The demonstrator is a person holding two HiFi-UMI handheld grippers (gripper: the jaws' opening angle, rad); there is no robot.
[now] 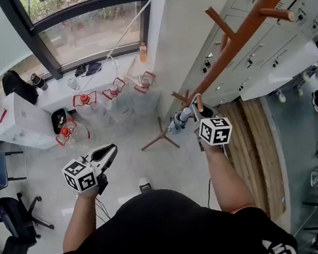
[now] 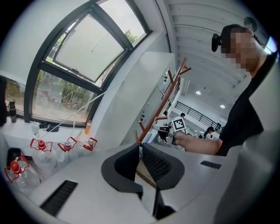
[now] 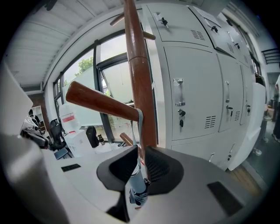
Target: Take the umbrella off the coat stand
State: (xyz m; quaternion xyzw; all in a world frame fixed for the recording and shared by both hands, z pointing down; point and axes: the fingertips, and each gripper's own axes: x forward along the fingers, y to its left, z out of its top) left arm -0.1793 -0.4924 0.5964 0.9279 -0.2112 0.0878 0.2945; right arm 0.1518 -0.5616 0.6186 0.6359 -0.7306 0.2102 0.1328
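Your right gripper (image 3: 139, 151) has its jaws closed on the folded umbrella (image 3: 135, 186), pinching it near its upper end, just below where the strap (image 3: 139, 124) rises to a wooden peg (image 3: 100, 103) of the coat stand (image 3: 138, 65). So the grasp is made, but the strap is looped over the peg and the umbrella hangs close beside the pole, which means the lifting-off itself is not yet done. You'd likely have to carry the loop up along the peg and past its free end before anything comes away. The umbrella's long axis runs about parallel to the pole, strap end up at the peg, the other end pointing down toward the floor; from the head view it shows as a short grey roll (image 1: 178, 122) beside the gripper. Your left gripper (image 2: 141, 148) holds nothing, jaws drawn together, hanging well apart from the stand.
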